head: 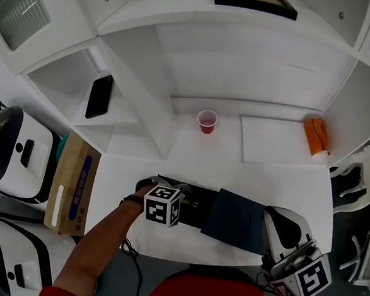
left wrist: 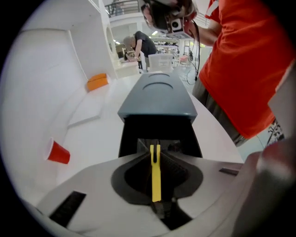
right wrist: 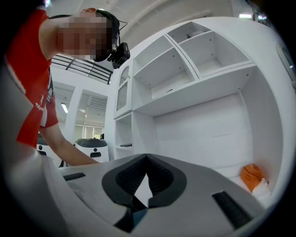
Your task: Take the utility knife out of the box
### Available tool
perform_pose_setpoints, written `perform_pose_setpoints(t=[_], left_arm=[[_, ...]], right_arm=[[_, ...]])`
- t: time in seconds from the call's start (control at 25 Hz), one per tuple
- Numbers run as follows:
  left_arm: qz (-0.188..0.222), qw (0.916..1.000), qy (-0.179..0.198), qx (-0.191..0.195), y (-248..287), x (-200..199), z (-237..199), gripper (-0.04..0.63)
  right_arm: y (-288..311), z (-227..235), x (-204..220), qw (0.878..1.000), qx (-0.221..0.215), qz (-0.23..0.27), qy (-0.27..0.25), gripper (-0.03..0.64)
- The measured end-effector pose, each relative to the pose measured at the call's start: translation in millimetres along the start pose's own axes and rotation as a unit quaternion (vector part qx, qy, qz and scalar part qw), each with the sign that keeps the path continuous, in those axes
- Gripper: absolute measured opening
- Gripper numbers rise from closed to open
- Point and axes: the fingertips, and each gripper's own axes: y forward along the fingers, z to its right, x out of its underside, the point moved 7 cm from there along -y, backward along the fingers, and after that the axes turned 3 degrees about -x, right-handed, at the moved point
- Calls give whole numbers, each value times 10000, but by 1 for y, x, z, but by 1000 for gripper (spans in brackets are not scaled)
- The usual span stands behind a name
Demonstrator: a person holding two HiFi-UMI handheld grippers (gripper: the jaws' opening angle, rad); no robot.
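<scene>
Pickup is the step in hand. Beside the table's left edge stands a brown carton [head: 72, 184], no part of the job. Toward the near edge, left of middle, the black box [head: 193, 209] lies open, and the left tool [left wrist: 156, 149] reaches steeply down into it. In the left gripper view its jaws pinch the utility knife [left wrist: 156, 180], a thin yellow strip seen edge-on, with the pad tips touching it on both sides. The knife is gripped but, by my reading, not yet clear of the box, whose dark walls rise just beyond it. The dark blue lid [head: 237, 220] lies at the box's right end, touching it, and a red cup [head: 207, 121] stands well back toward the far edge. At the near right corner the right tool [right wrist: 146, 159] points level at the shelving, its jaws pressed together on nothing. The next move, I judge, calls for a straight lift with a firm pinch, since the hold sits near the tips on a slim handle, and for staying clear of the lid.
</scene>
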Motion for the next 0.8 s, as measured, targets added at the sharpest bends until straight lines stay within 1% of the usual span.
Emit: perform_pose_setpoints(t=[0.08,0.12,0.16,0.2,0.24,0.28,0.32,0.36,0.4,0.48,0.52,0.6,0.64,0.68,0.72,0.8], left_arm=[[438,9975,-266,-490,-19,-9,-2,94],[692,9938,-406,-769,-30,-15,-4,95],[969,9881,-556,-1058,-42,-21,-4,94],[1264,9802,-713,-1349,-56,-27,-5,94],[1571,9699,-877,-1639,-69,-34,-4,95],[1883,9574,-1042,-1924,-83,-40,-2,95],[2195,9428,-1205,-2200,-97,-46,0,95],[2500,9265,-1358,-2464,-109,-51,2,94],[2799,9085,-1501,-2715,-121,-57,6,95],[3363,8682,-1810,-3168,-142,-69,14,95],[3580,8482,-1987,-3360,-151,-74,19,94],[3869,8130,-2335,-3673,-164,-83,30,94],[3975,7976,-2486,-3794,-170,-88,37,94],[4060,7842,-2625,-3890,-175,-92,43,94],[4126,7728,-2749,-3963,-179,-96,49,94],[4213,7551,-2946,-4069,-187,-104,61,94]], right_arm=[[2,-1,0,10000,-62,9,-17,8],[2,-2,0,9999,-95,17,-27,8],[3,-3,-1,9999,-131,31,-38,8],[3,-4,-1,9998,-169,49,-47,8],[3,-5,-2,9997,-206,69,-55,8],[3,-6,-3,9997,-240,89,-61,8],[4,-7,-3,9995,-274,110,-66,8],[4,-8,-4,9994,-309,132,-69,8],[5,-10,-5,9993,-348,153,-70,8],[7,-15,-6,9988,-438,191,-66,8],[8,-18,-6,9986,-488,210,-60,8],[10,-24,-6,9979,-590,251,-35,8],[10,-27,-6,9976,-637,273,-14,8],[11,-30,-7,9973,-679,297,12,8],[11,-33,-7,9969,-714,321,39,8],[13,-37,-7,9963,-771,365,96,6]])
